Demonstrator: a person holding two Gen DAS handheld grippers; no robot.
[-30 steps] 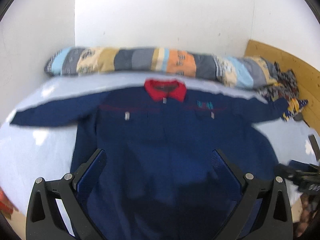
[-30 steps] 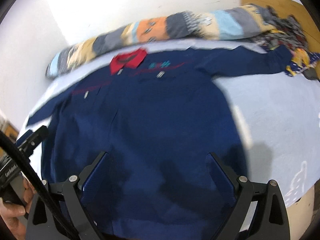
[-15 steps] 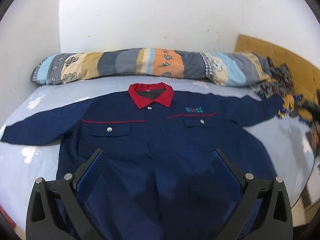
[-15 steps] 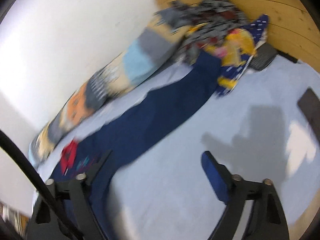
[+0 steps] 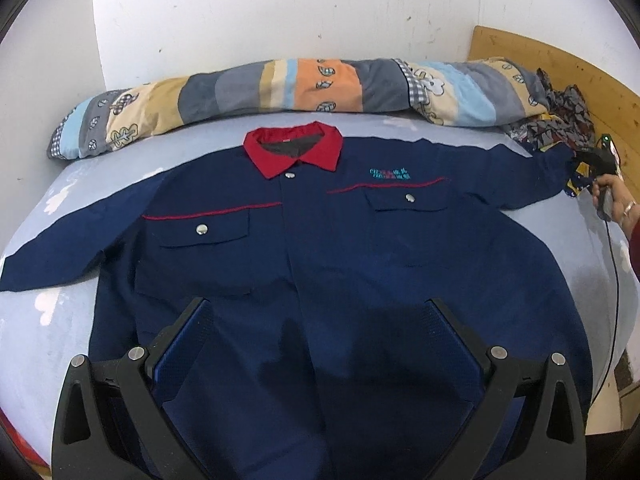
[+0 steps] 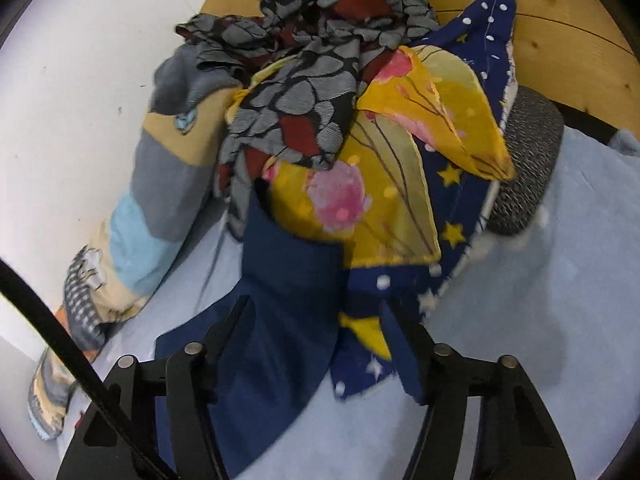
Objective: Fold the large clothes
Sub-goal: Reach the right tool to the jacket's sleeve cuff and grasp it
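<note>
A navy work shirt with a red collar lies face up on the light blue bed, both sleeves spread out. My left gripper is open and empty above the shirt's lower front. My right gripper is open, its jaws on either side of the cuff end of the shirt's right-hand sleeve. In the left wrist view the right gripper shows small at that sleeve's cuff, held by a hand.
A long patchwork pillow lies along the wall behind the shirt. A heap of patterned cloths sits at the sleeve's end, against a wooden headboard. A dark round cushion lies beside the heap.
My right gripper has swung from above the shirt's body out to the right sleeve cuff. My left gripper has stayed over the lower front, and its view has steadied.
</note>
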